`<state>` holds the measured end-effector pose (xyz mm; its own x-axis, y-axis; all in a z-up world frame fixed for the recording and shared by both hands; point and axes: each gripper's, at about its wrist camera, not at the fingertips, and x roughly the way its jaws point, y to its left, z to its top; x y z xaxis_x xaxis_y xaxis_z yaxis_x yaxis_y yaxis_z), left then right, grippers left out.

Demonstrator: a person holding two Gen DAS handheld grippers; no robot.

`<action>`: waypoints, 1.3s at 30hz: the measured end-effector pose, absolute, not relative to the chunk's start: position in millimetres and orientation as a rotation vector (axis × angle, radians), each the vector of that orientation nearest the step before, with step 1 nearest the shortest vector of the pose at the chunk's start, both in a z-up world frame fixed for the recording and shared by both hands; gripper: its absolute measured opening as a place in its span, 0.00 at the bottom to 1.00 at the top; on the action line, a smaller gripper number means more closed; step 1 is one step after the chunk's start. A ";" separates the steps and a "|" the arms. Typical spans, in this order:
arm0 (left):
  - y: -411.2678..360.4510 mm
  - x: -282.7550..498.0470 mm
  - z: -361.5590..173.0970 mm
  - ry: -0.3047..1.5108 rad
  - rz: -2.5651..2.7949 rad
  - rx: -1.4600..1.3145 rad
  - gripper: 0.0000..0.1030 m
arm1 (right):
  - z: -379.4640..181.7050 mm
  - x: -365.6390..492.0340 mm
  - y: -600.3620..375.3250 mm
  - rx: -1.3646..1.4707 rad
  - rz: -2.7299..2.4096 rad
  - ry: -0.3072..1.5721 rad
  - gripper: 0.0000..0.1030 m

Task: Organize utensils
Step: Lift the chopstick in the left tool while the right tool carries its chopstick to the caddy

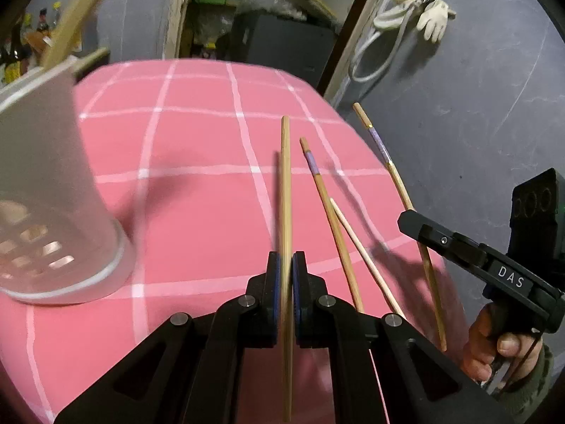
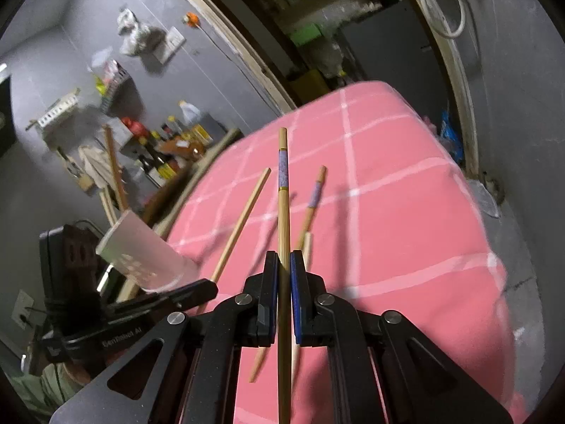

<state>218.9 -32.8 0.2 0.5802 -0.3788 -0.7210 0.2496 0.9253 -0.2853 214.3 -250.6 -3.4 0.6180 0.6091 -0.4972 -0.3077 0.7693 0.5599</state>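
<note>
Your left gripper has its jaws clenched on a plain chopstick, long axis straight ahead; the holder stands left of those jaws. Right gripper grips the banded chopstick.

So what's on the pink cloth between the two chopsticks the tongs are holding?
Two more chopsticks lie crossed on the cloth there, seen in the left wrist view.

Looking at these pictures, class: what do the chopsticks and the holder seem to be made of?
Chopsticks: the plain chopstick in the left tool looks like matte, pale bamboo or wood, tan and unvarnished. The banded chopstick adds a purple printed sleeve with gold rings. Holder: probably frosted, translucent plastic with slotted holes.
</note>
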 end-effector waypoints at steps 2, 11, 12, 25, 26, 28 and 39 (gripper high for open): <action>-32.0 207.0 6.3 0.829 -0.364 -0.151 0.04 | -2.0 208.9 -247.1 0.447 0.550 0.698 0.05; -22.6 160.3 40.8 0.529 -0.337 -0.153 0.04 | 24.8 183.9 -221.5 0.432 0.592 0.473 0.05; -19.8 157.0 44.4 0.500 -0.330 -0.156 0.04 | 28.7 180.6 -217.8 0.426 0.594 0.444 0.05; 45.4 125.5 90.6 0.232 -0.212 -0.183 0.04 | 70.8 168.5 -158.3 0.436 0.677 0.173 0.05; 51.9 125.3 93.3 0.218 -0.198 -0.188 0.04 | 73.6 169.5 -153.3 0.439 0.682 0.159 0.05; 65.9 125.7 96.4 0.195 -0.179 -0.190 0.04 | 78.5 170.9 -143.5 0.445 0.687 0.128 0.05; 148.0 145.6 114.4 0.091 -0.036 -0.215 0.04 | 97.1 196.2 -89.7 0.476 0.706 -0.032 0.05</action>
